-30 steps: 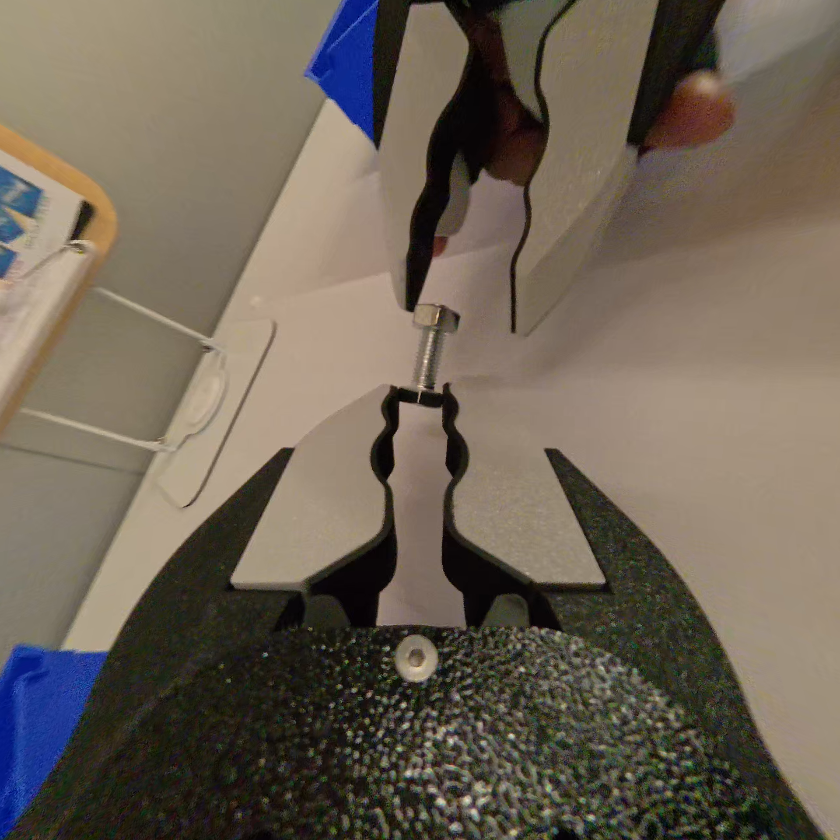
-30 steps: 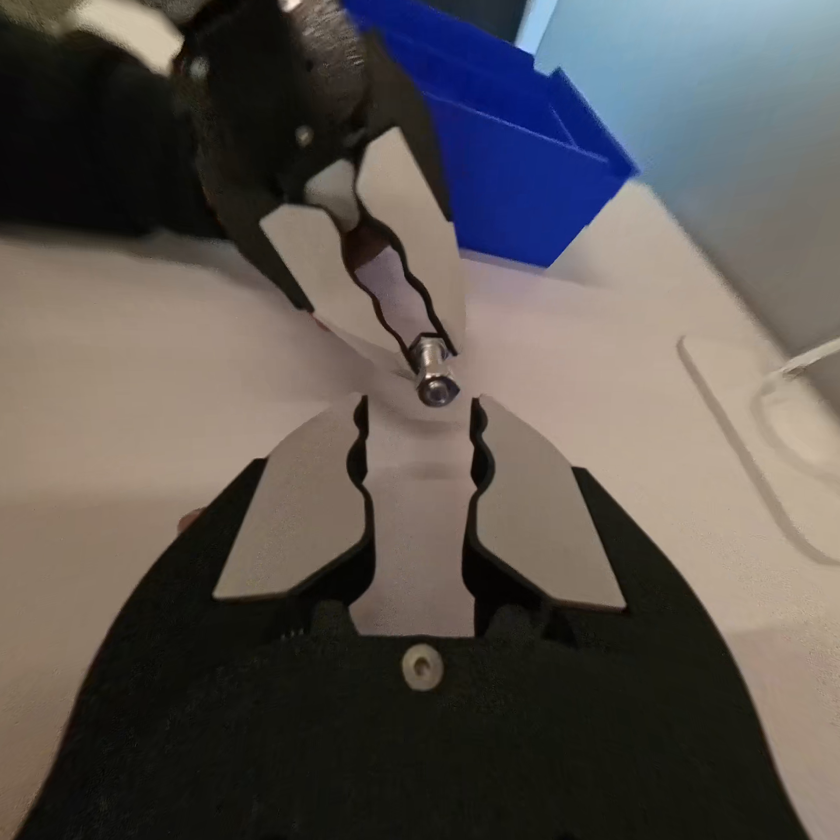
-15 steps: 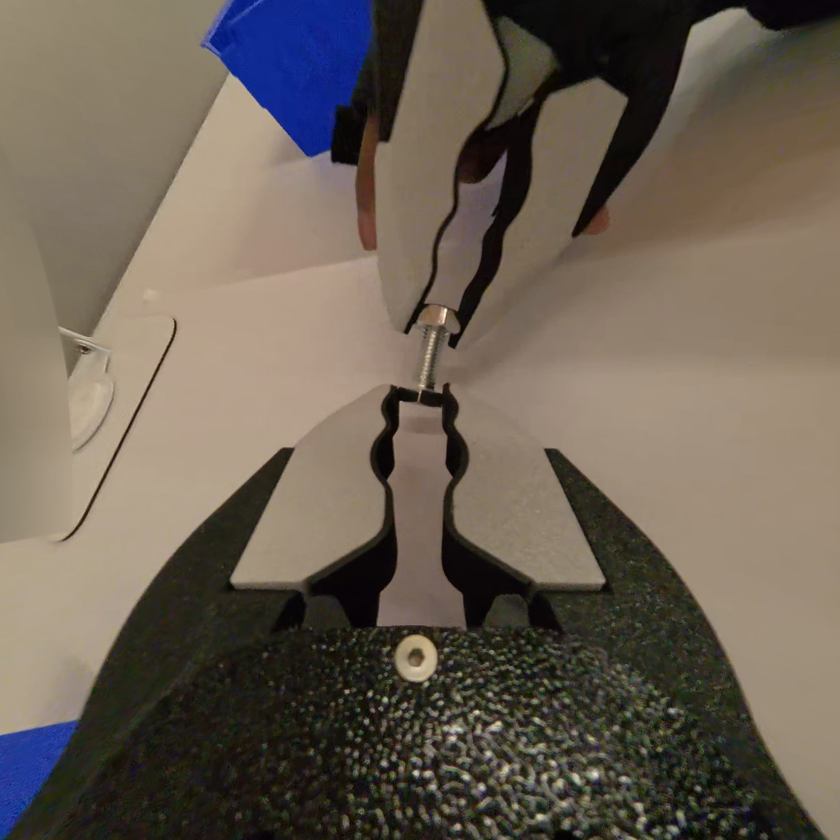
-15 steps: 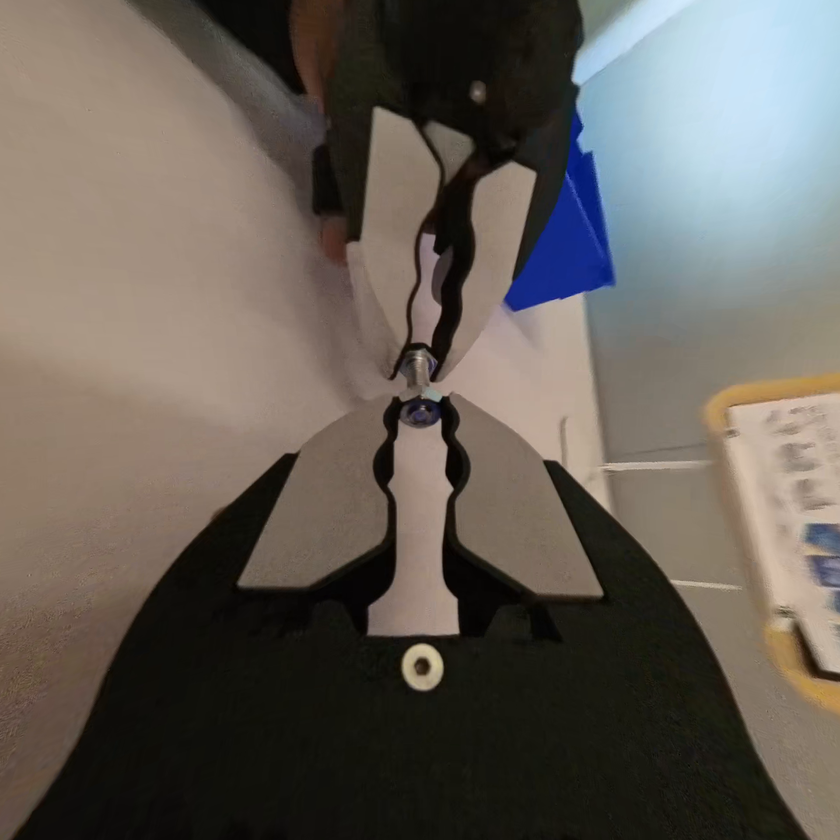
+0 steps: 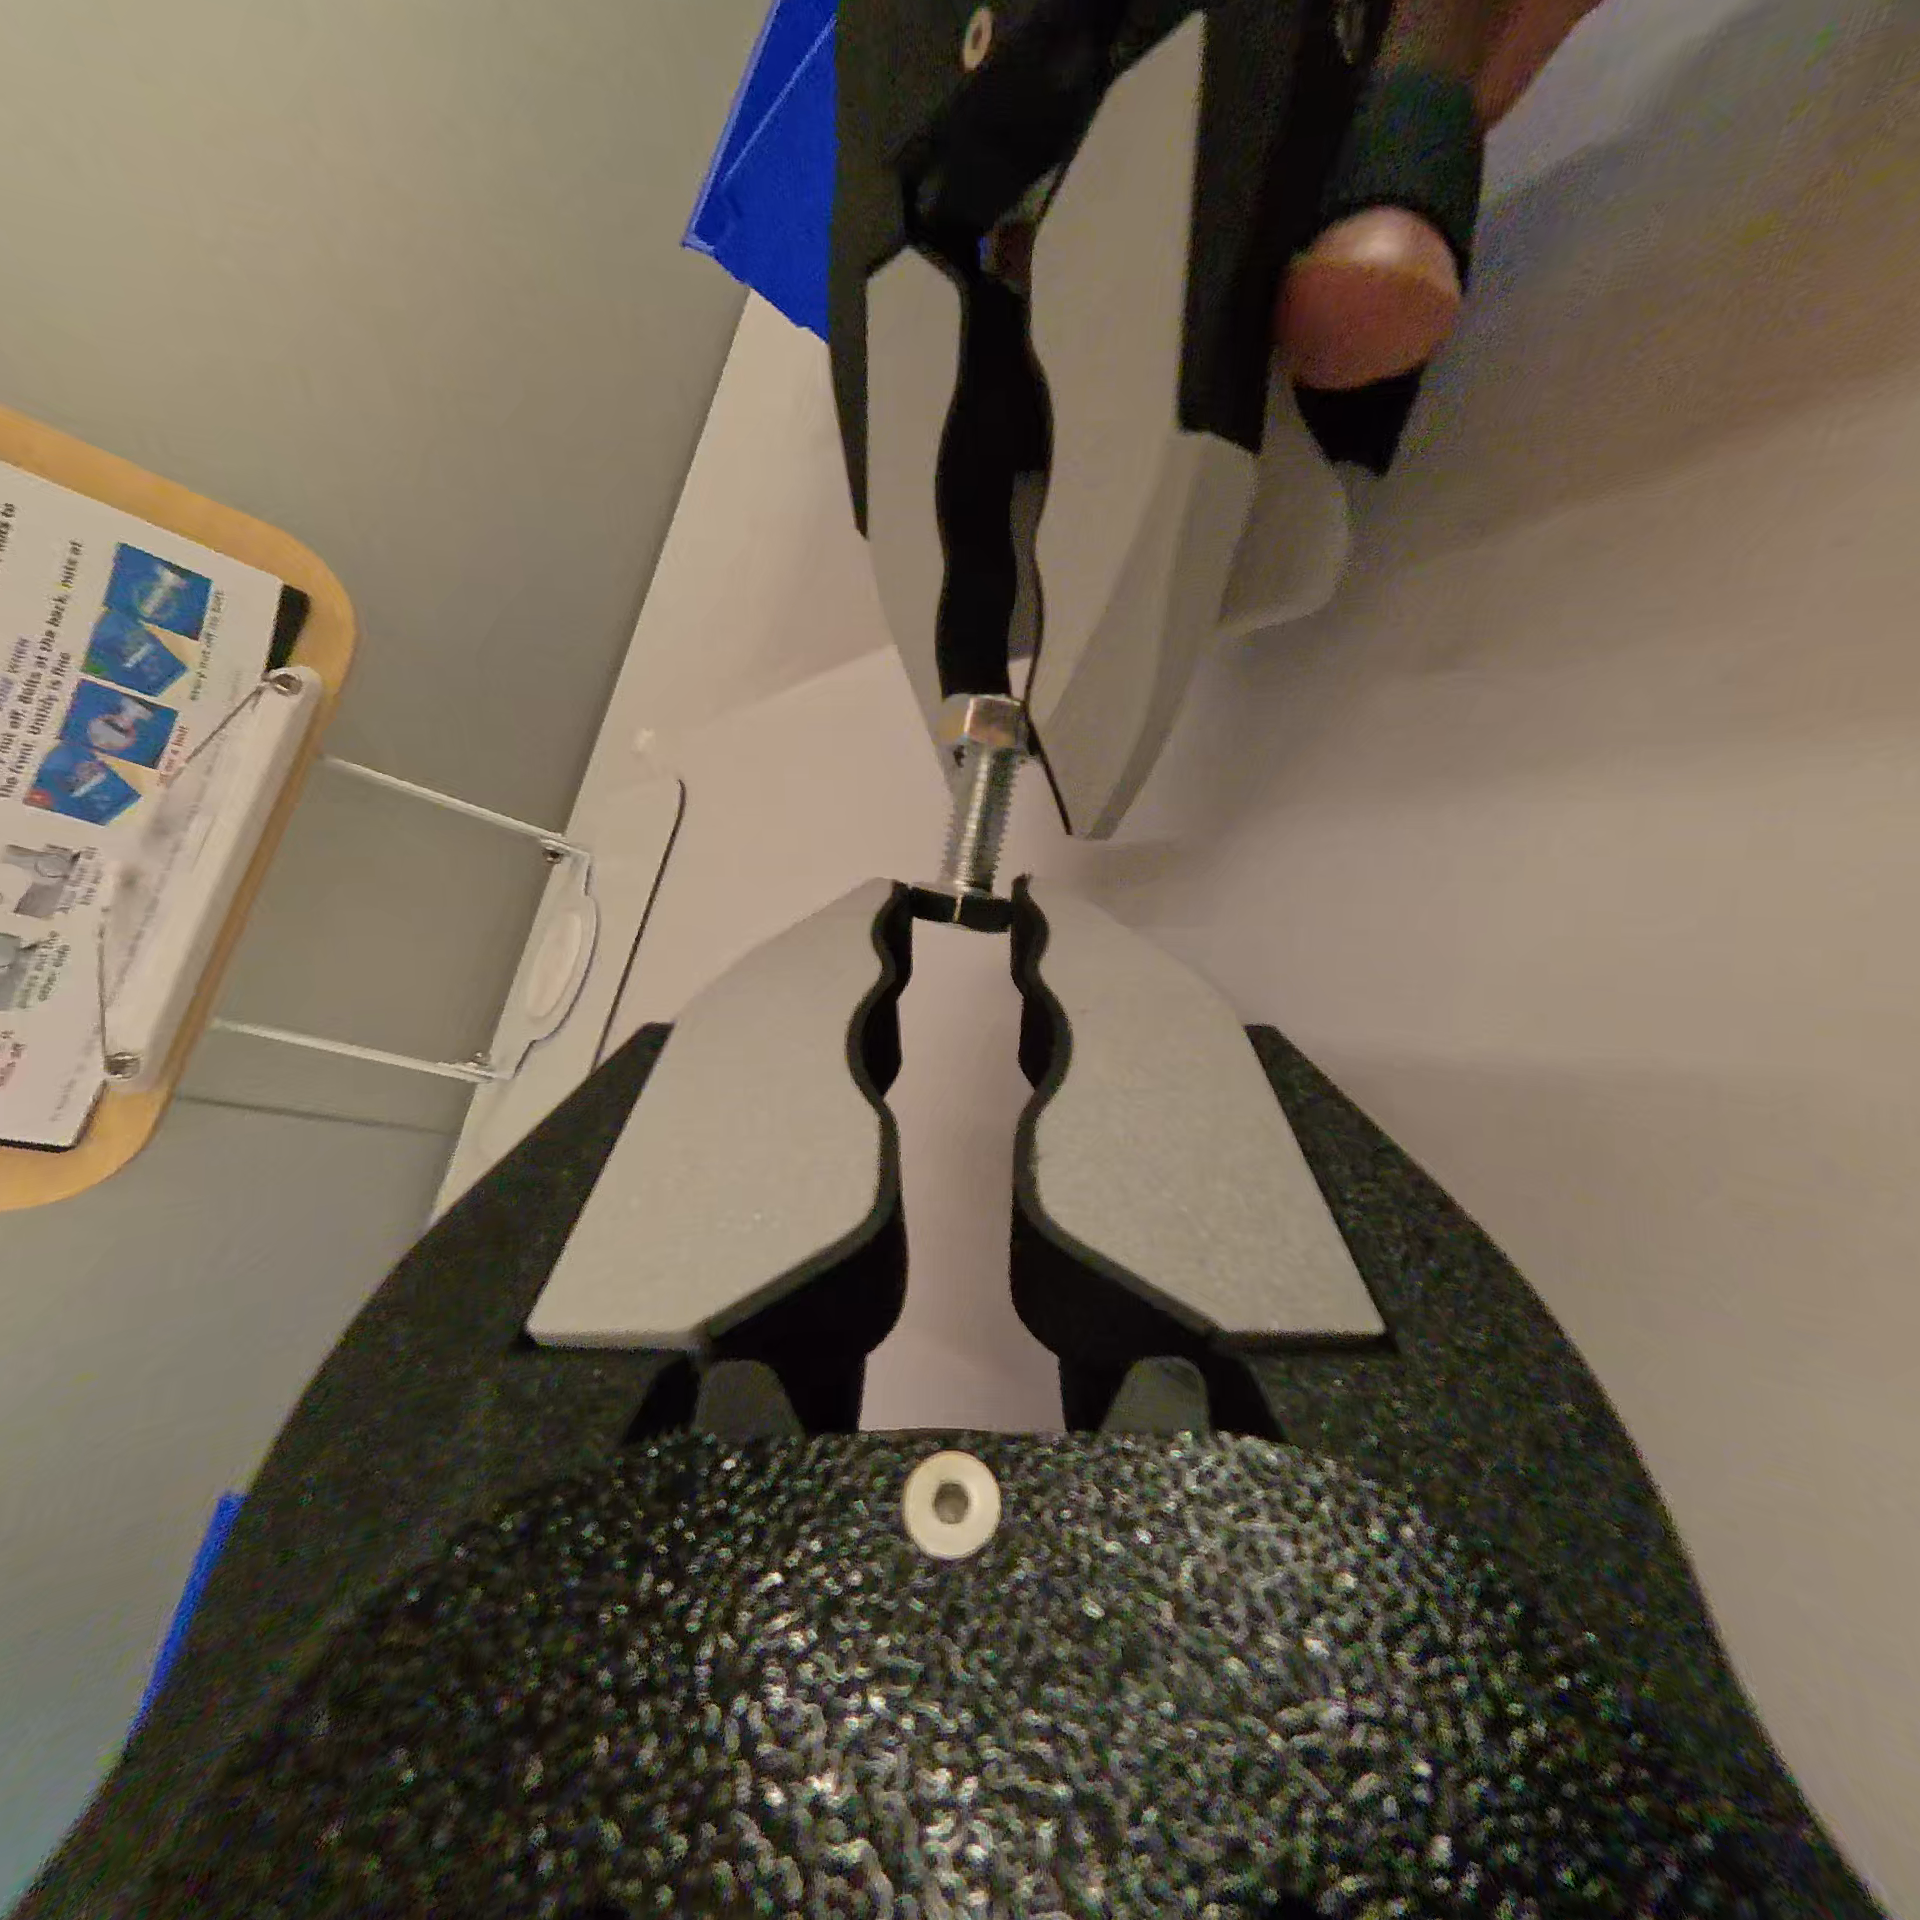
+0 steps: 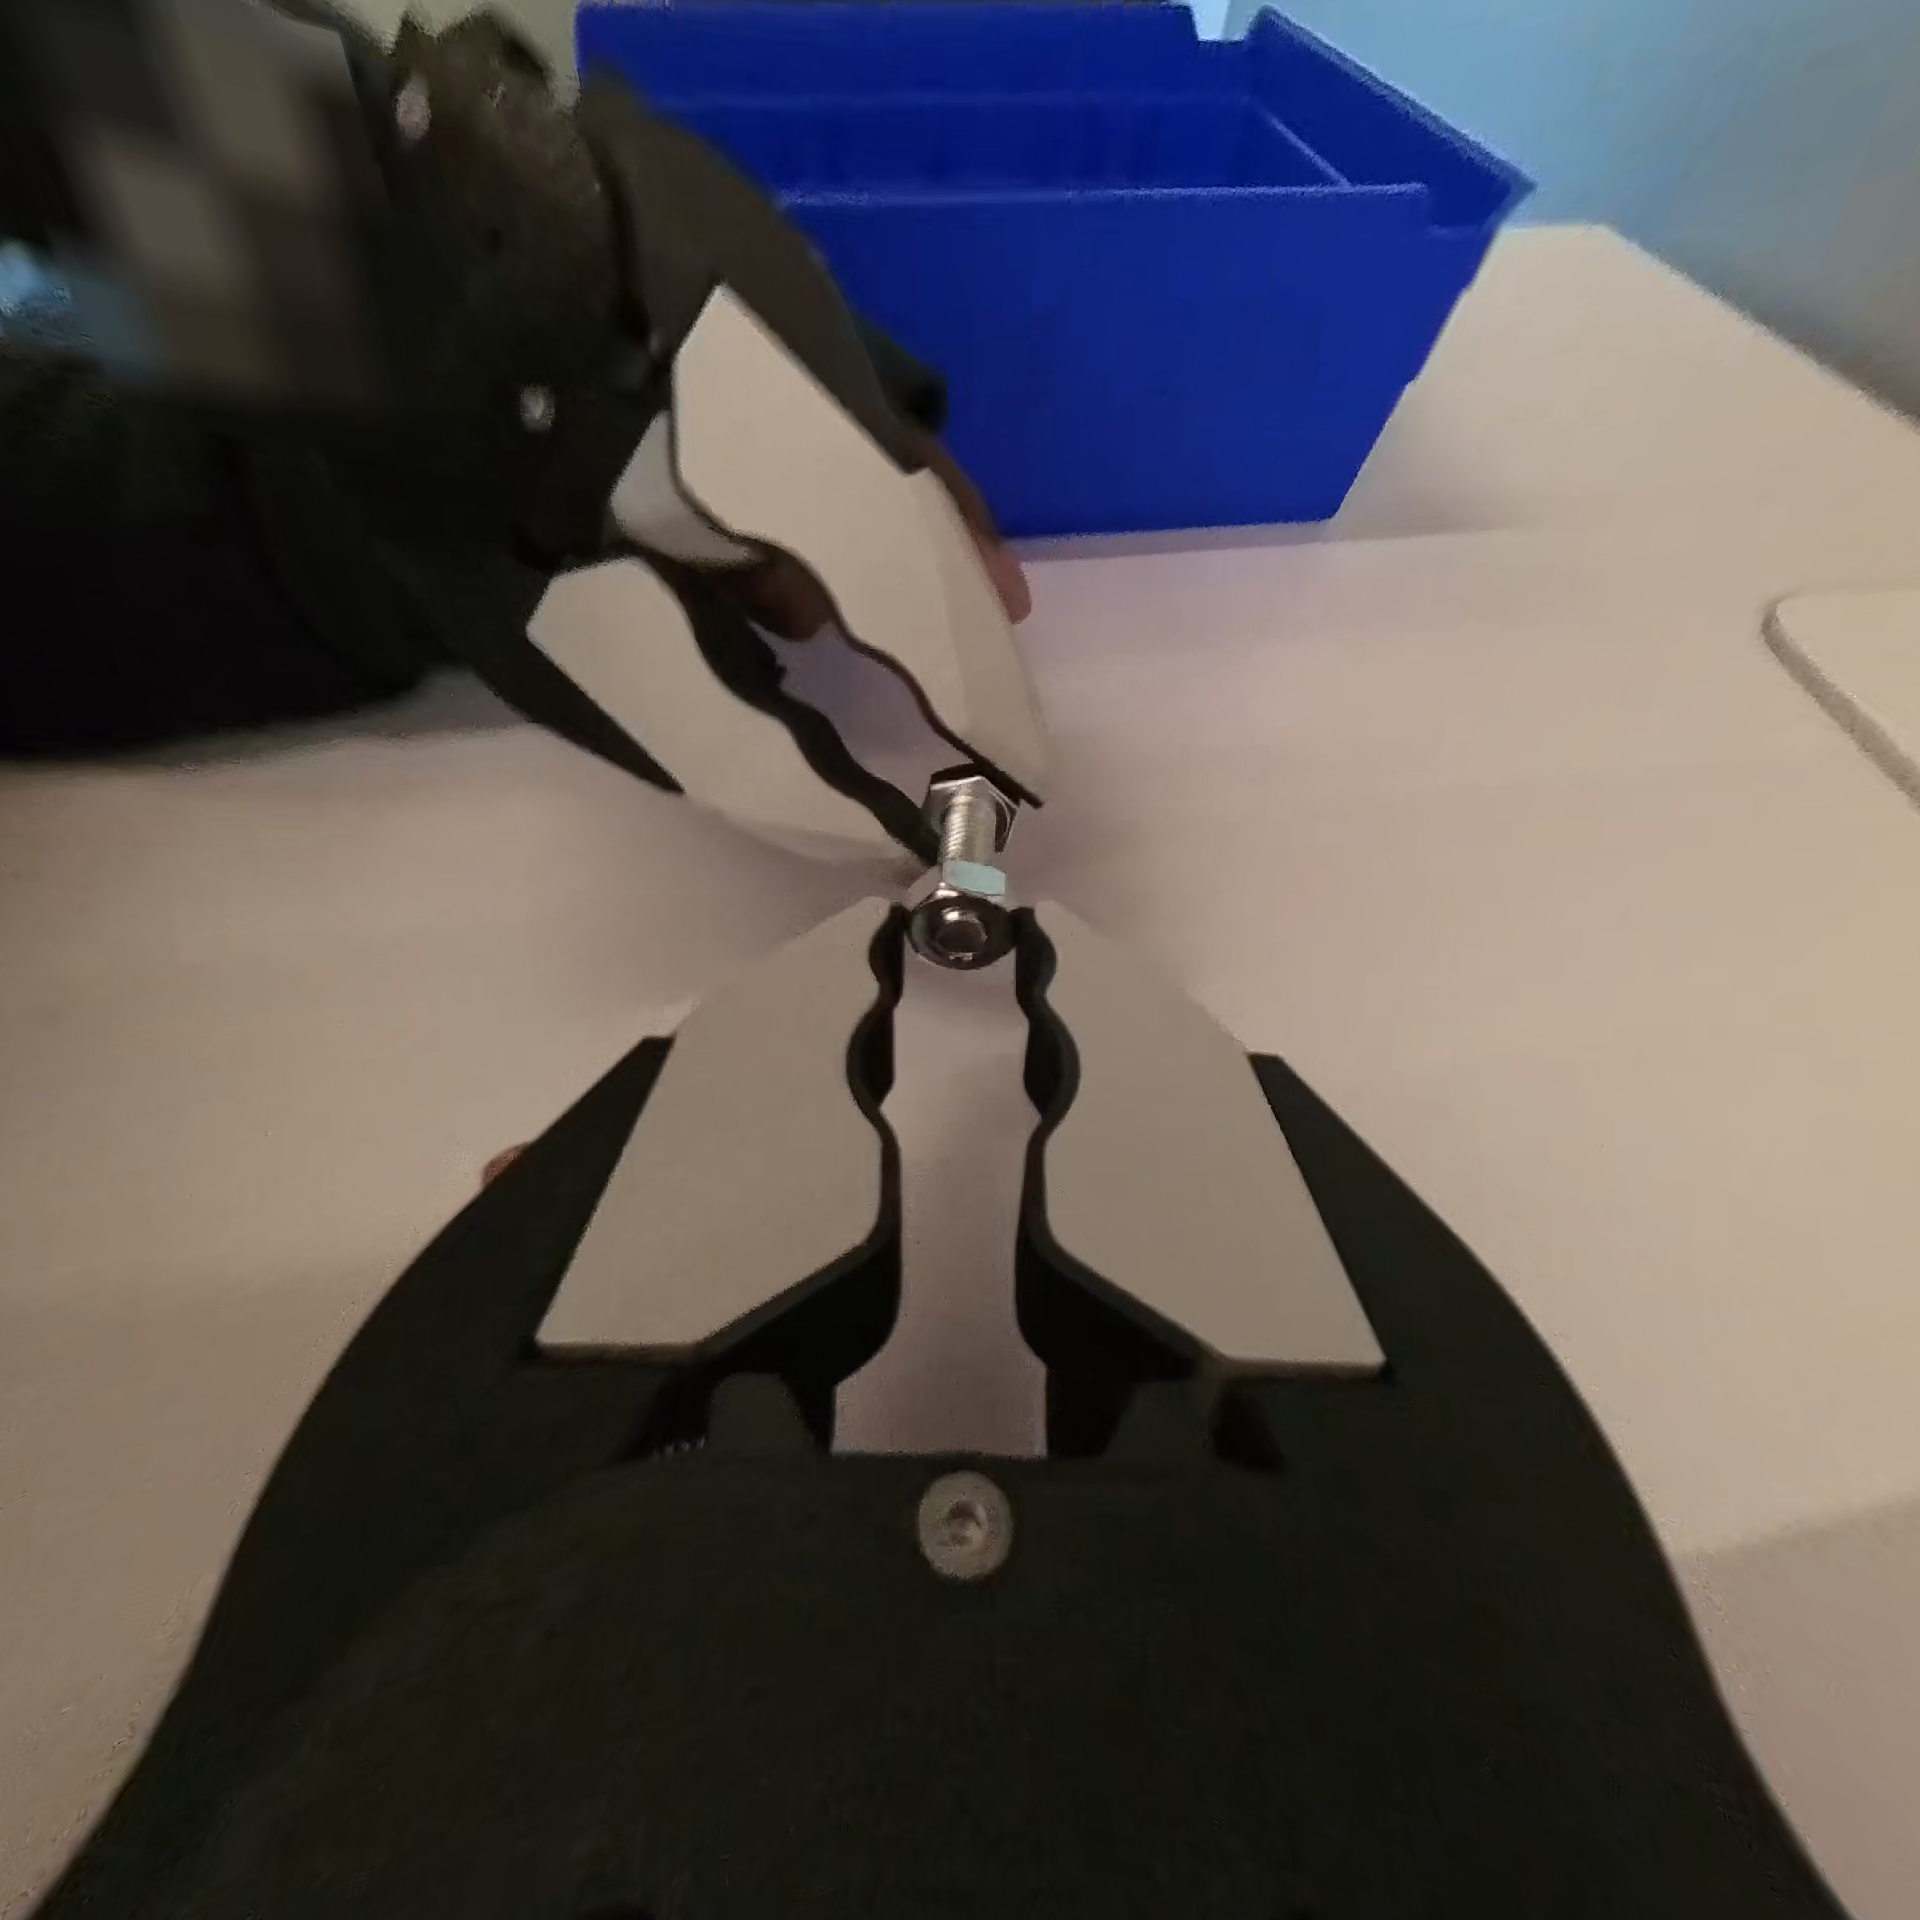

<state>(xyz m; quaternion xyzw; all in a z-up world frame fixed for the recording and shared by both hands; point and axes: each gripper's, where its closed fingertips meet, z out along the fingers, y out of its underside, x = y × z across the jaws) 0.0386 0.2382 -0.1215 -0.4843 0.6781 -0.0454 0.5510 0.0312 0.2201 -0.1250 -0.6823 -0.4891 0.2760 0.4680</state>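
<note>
Above the white table, 1 silver bolt was carried in the air between 2 grippers that met tip to tip. The left gripper had its jaws closed narrowly on 1 thin hex nut, dark in shadow, with a pad against each side of it. The right gripper pinched the bolt's hex head, whose round end face looked back between its fingertips in the right wrist view. The nut sat on the far end of the shank, well apart from the head, so nearly all the thread between the 2 lay bare. It was threaded on only by its own thickness, as far as could be judged; how tight it sat could not be told.

Counted: 1 bolt, 1 nut, 2 grippers, and 1 bare fingertip of the person beside the right gripper's body. Behind stood 1 blue bin with a partition inside. A second blue patch at the lower left edge of the left wrist view was too cropped to name. By the wall, 1 wooden board with a printed sheet leaned on a clear stand.
</note>
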